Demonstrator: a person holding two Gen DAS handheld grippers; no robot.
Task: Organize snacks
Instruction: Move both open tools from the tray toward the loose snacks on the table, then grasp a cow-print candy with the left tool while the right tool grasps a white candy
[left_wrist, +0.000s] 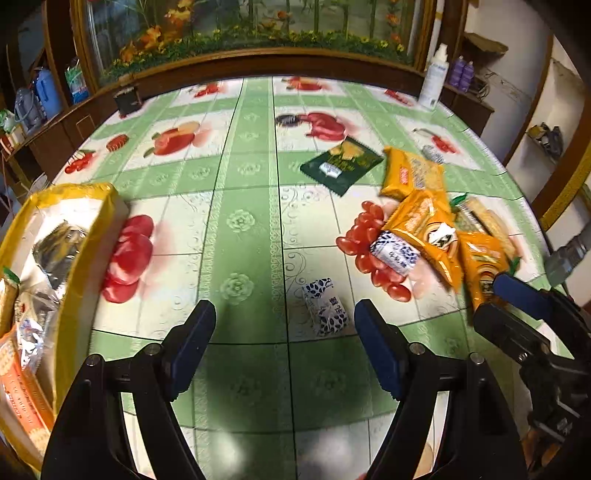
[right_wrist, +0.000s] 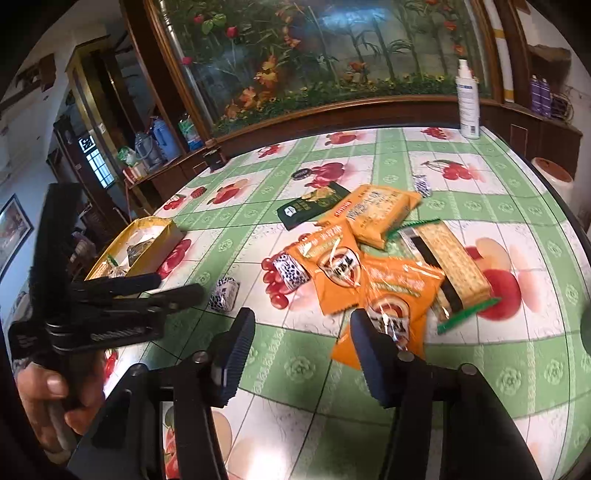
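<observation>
My left gripper (left_wrist: 285, 328) is open and empty above the tablecloth, with a small blue-and-white wrapped candy (left_wrist: 325, 307) lying just ahead between its fingers. A second such candy (left_wrist: 394, 252) lies by a pile of orange snack packs (left_wrist: 424, 221). A yellow box (left_wrist: 83, 236) holding several snacks stands at the left. My right gripper (right_wrist: 303, 336) is open and empty, its right finger at the near edge of an orange pack (right_wrist: 391, 295). A cracker pack (right_wrist: 448, 258), a larger orange pack (right_wrist: 380, 210) and a dark green pack (right_wrist: 314, 203) lie beyond. The yellow box (right_wrist: 162, 230) shows at the left.
A white spray bottle (right_wrist: 468, 101) stands at the table's far right edge, and a small dark box (left_wrist: 127, 99) at the far left. A wooden cabinet with a flower display runs behind the table. The left gripper (right_wrist: 177, 291) shows in the right wrist view.
</observation>
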